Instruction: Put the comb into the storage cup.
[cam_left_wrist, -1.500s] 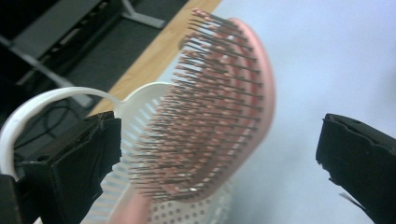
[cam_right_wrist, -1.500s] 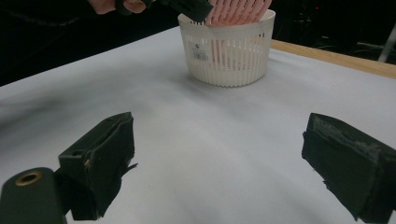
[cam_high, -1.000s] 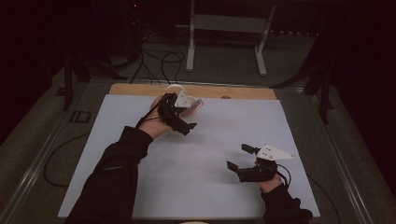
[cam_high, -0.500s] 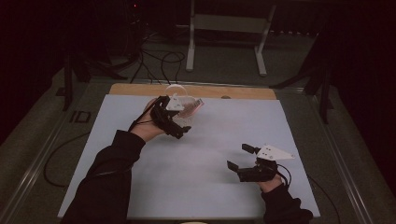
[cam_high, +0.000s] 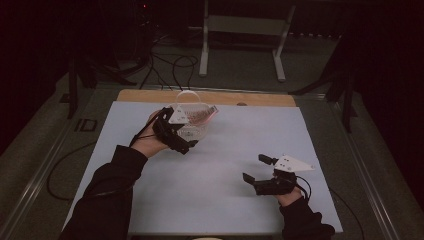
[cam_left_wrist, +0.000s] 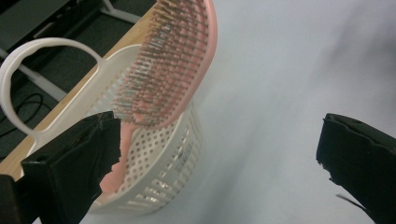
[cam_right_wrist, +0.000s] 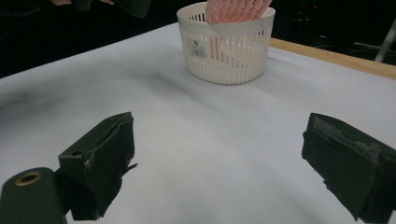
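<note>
Pink hairbrush (cam_left_wrist: 170, 60) standing handle-down in the white basket (cam_left_wrist: 154, 172), bristled head leaning out over the rim, at the far left of the pale mat (cam_high: 225, 165) near the wooden edge. Left gripper (cam_high: 192, 135) just beside the basket, jaws spread wide, holding nothing. Right gripper (cam_high: 256, 168) well apart, low over the near right of the mat, jaws likewise spread and empty.

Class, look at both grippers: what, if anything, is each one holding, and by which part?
Nothing is held. The left gripper is open beside the pink hairbrush, which stands in the white basket. The right gripper is open over the table.
</note>
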